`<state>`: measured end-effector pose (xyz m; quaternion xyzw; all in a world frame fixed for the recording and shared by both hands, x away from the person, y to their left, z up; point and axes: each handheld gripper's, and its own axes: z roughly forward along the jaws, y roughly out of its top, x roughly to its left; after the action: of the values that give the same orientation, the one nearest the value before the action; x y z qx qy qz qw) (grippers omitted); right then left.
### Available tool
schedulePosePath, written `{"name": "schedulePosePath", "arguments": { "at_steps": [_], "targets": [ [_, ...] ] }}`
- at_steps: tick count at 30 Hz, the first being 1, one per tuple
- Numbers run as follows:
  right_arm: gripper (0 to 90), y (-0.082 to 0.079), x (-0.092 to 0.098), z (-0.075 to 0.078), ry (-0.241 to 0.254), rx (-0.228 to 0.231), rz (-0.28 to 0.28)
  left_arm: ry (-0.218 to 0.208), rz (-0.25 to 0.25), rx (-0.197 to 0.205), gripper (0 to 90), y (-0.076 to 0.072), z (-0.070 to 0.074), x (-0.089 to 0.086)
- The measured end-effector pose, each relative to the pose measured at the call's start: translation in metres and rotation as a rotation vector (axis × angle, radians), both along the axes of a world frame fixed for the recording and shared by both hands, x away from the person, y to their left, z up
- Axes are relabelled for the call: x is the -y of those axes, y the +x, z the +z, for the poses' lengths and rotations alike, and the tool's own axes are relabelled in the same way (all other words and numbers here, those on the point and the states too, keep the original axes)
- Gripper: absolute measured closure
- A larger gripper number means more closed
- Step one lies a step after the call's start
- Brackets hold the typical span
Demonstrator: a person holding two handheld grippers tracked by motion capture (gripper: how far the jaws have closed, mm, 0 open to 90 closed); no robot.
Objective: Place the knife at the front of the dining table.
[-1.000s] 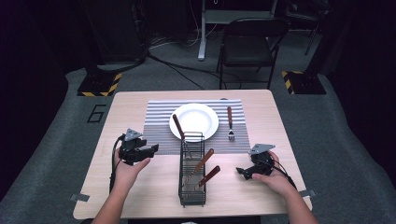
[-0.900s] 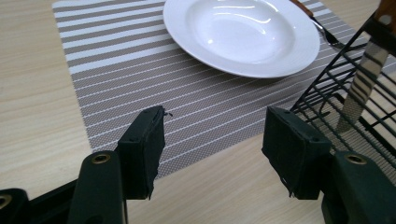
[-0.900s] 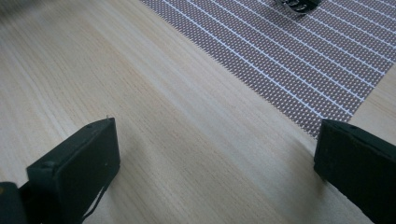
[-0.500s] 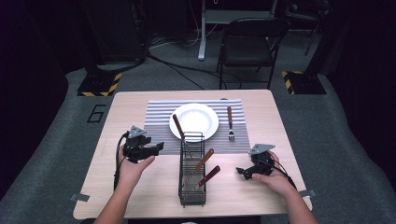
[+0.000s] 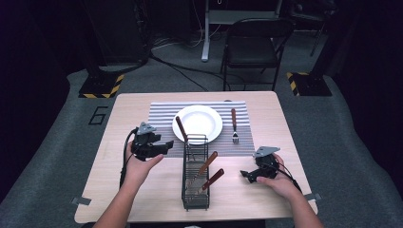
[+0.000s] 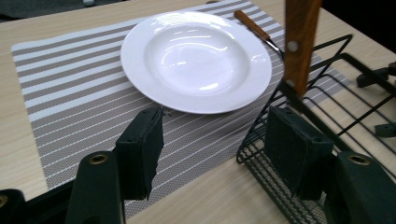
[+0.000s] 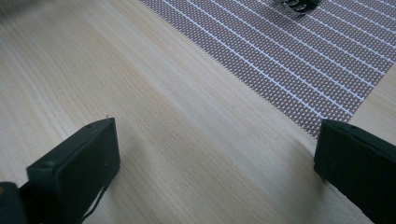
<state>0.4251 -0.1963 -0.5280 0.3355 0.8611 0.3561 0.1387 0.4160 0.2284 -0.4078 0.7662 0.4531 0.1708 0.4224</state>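
Tongs both gape wide and empty: left gripper (image 5: pixel 159 146) sits nearest the upright knife (image 6: pixel 301 42) in the rack (image 5: pixel 196 202), handle tilting away toward the plate (image 5: pixel 197 123).

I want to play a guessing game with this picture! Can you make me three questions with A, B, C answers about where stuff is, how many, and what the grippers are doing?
1. Where is the fork?
A. on the plate
B. right of the plate, on the mat
C. in the rack

2. How many wooden handles stick out of the rack?
A. three
B. one
C. five

3. The left gripper is:
A. holding the plate
B. shut
C. open

Answers:
B, the fork lies on the striped mat beside the plate.
A, three handles rise from the rack.
C, the left gripper has its jaws apart, holding nothing.
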Motion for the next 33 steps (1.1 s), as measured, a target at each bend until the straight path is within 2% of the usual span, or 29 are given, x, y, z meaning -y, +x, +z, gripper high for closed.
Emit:
{"name": "schedulePosePath", "arguments": {
  "at_steps": [6, 16, 28, 33],
  "targets": [
    [0.0, 0.000, 0.000, 0.000, 0.000, 0.000, 0.000, -0.020, -0.023, 0.019, 40.0, 0.000, 0.009, 0.010],
    [0.0, 0.000, 0.000, 0.000, 0.000, 0.000, 0.000, -0.037, -0.046, 0.016, 45.8, 0.003, 0.009, 0.023],
    [0.0, 0.000, 0.000, 0.000, 0.000, 0.000, 0.000, -0.068, -0.088, 0.007, 54.4, 0.009, 0.003, 0.042],
    [0.0, 0.000, 0.000, 0.000, 0.000, 0.000, 0.000, -0.063, -0.086, 0.008, 57.8, 0.012, -0.001, 0.045]
  ]
}}
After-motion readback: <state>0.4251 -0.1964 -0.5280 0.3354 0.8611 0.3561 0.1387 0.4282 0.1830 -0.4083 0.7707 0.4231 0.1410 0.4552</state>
